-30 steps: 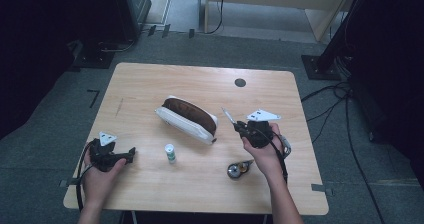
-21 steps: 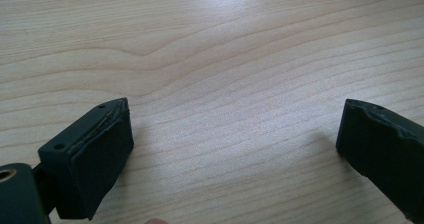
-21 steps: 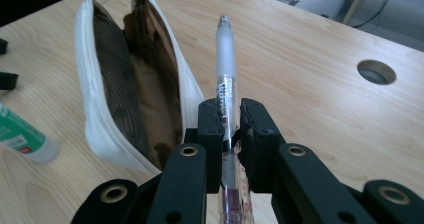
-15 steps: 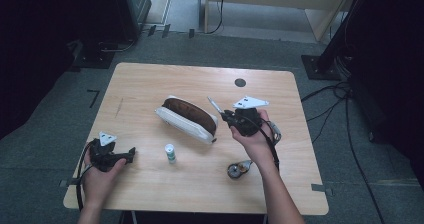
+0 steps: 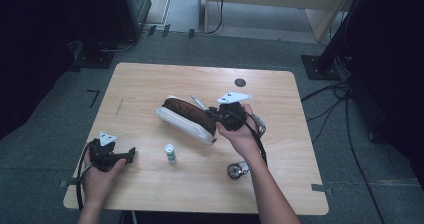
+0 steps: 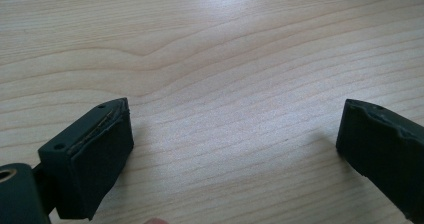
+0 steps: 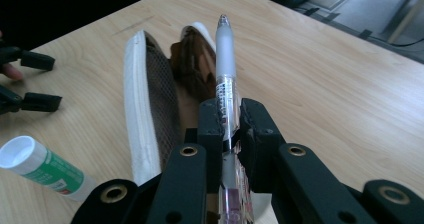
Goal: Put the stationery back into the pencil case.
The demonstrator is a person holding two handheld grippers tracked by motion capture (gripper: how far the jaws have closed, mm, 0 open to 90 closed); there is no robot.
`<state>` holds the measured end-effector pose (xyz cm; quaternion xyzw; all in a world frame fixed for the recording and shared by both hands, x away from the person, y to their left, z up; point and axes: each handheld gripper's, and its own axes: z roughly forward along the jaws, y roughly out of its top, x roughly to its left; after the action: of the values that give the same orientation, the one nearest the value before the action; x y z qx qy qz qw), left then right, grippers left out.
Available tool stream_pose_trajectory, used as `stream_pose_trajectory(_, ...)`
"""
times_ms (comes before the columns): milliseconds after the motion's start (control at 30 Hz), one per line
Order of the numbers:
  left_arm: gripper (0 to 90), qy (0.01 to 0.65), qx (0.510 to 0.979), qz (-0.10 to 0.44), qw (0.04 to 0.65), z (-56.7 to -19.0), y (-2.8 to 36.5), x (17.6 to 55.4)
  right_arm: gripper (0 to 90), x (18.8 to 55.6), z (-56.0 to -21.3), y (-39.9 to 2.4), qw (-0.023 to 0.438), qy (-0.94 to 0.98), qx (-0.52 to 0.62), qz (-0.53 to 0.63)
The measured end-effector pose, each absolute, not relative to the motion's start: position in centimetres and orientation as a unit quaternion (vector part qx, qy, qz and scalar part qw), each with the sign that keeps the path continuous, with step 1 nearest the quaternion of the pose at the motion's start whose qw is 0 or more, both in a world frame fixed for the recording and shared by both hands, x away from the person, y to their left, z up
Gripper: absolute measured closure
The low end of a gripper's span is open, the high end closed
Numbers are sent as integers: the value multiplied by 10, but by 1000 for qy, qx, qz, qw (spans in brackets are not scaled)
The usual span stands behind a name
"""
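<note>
Right hand-held gripper has swung over from the right side of the tabletop and now hangs over the open pencil case, jaws pinching a clear pen that points along the opening. Looks like the drop-it-in step to me. Next move probably needs the tip lowered between the white edges before letting go. Left hand-held gripper sits near the front-left corner, jaws spread, nothing in them. Glue stick stands just in front of the case.

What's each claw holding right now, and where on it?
Right claw is shut on a pen, gripped around its lower barrel, tip end pointing toward the open pencil case. Left claw is open, holding nothing.
</note>
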<state>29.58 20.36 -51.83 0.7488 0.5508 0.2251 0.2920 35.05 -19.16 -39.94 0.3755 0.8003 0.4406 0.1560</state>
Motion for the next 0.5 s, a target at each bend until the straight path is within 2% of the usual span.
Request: stream_pose_trajectory(500, 18, 550, 750, 225, 292, -518, 204, 296, 803, 368, -425, -166, 123, 823, 345, 433)
